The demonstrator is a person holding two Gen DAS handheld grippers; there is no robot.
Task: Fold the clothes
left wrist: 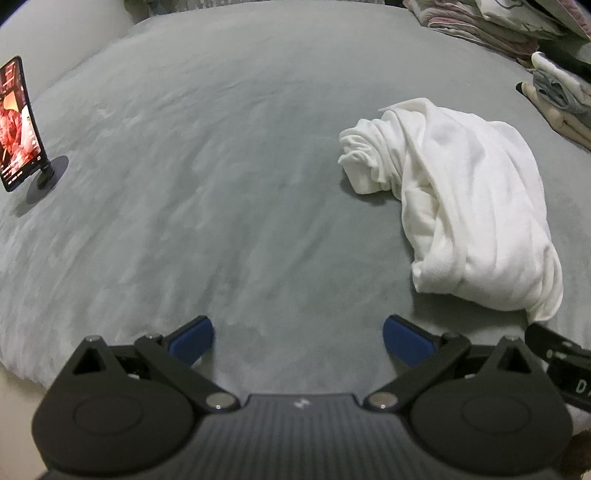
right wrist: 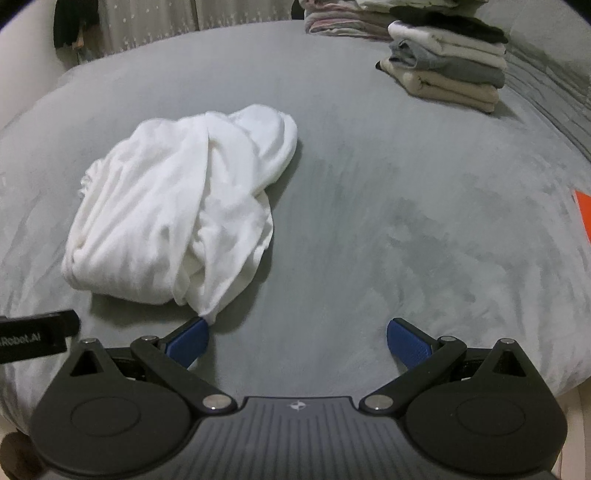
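A crumpled white garment [left wrist: 465,206] lies bunched on the grey bed cover [left wrist: 229,177], right of centre in the left wrist view. In the right wrist view the same white garment [right wrist: 177,206] sits left of centre. My left gripper [left wrist: 298,341] hovers open over bare cover, well left of the garment, nothing between its blue pads. My right gripper [right wrist: 298,341] is open too; its left fingertip [right wrist: 190,339] sits just below the garment's near corner, and I cannot tell whether they touch.
A stack of folded clothes [right wrist: 450,70] stands at the far right of the bed. More bedding [left wrist: 480,26] is piled at the back. A phone on a round stand [left wrist: 22,125] sits at the left. An orange object [right wrist: 583,210] shows at the right edge.
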